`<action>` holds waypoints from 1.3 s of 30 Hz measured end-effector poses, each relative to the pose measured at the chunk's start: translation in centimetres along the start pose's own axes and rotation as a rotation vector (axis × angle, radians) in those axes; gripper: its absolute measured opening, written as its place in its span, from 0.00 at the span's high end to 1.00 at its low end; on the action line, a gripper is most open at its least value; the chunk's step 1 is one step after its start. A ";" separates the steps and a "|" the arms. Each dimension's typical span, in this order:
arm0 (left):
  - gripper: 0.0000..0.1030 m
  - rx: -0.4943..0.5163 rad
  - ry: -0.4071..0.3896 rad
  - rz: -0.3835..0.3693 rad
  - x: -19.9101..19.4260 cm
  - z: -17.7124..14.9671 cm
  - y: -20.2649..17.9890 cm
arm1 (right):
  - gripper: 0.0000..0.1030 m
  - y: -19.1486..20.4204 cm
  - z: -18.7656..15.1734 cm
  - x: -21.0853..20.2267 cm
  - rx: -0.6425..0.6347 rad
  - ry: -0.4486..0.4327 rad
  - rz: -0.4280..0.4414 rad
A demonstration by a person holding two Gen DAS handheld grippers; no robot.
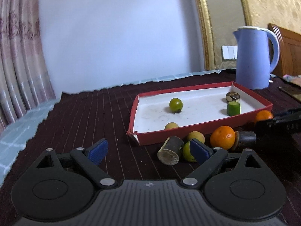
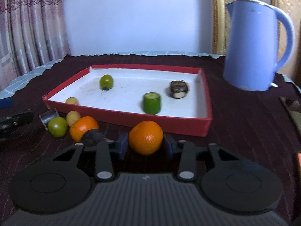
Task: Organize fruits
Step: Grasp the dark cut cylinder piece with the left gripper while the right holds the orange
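Note:
A red box (image 1: 161, 135) (image 2: 131, 115) with a white inside lies on the dark cloth. In it are a green round fruit (image 1: 175, 104) (image 2: 106, 82), a yellow fruit (image 1: 171, 125), a green cut piece (image 1: 233, 108) (image 2: 152, 103) and a dark brown piece (image 2: 178, 88). In front of the box lie an orange (image 1: 222, 137) (image 2: 83, 128), a green fruit (image 2: 57, 126), a yellow fruit (image 1: 195, 136) and dark cane pieces (image 1: 171, 150). My left gripper (image 1: 148, 149) is open and empty. My right gripper (image 2: 145, 146) has its pads against a second orange (image 2: 145, 137).
A blue kettle (image 1: 254, 56) (image 2: 254, 45) stands behind the box at the right. Curtains hang at the left, and the table's back edge shows a light checked cloth. A dark object lies at the far right edge (image 2: 293, 109).

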State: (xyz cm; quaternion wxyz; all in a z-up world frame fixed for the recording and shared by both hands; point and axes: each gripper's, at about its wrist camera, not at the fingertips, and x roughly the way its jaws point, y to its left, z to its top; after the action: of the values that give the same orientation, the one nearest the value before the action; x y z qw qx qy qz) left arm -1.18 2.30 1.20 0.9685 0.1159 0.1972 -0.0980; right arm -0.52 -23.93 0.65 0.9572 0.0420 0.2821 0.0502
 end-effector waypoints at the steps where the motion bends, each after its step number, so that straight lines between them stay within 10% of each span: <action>1: 0.08 0.018 0.002 0.010 0.2 0.0 -0.3 | 0.63 -0.3 0.0 -0.2 0.006 -0.004 -0.007; 22: 0.09 0.191 0.128 0.086 4.7 0.4 -2.3 | 0.63 -1.6 -0.6 -0.4 0.058 -0.019 -0.002; 34: 0.10 0.134 0.198 -0.049 6.6 0.7 -1.2 | 0.63 -1.3 -0.6 -0.5 0.051 -0.025 0.005; 39: 0.57 0.036 0.245 -0.171 6.9 1.2 -0.8 | 0.63 -1.3 -0.6 -0.5 0.058 -0.024 -0.003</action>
State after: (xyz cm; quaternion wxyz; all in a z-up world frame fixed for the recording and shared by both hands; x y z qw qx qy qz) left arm 5.31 0.24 -0.70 0.9231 0.1269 0.3215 -0.1689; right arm -1.11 -25.28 0.27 0.9589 0.0697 0.2721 0.0400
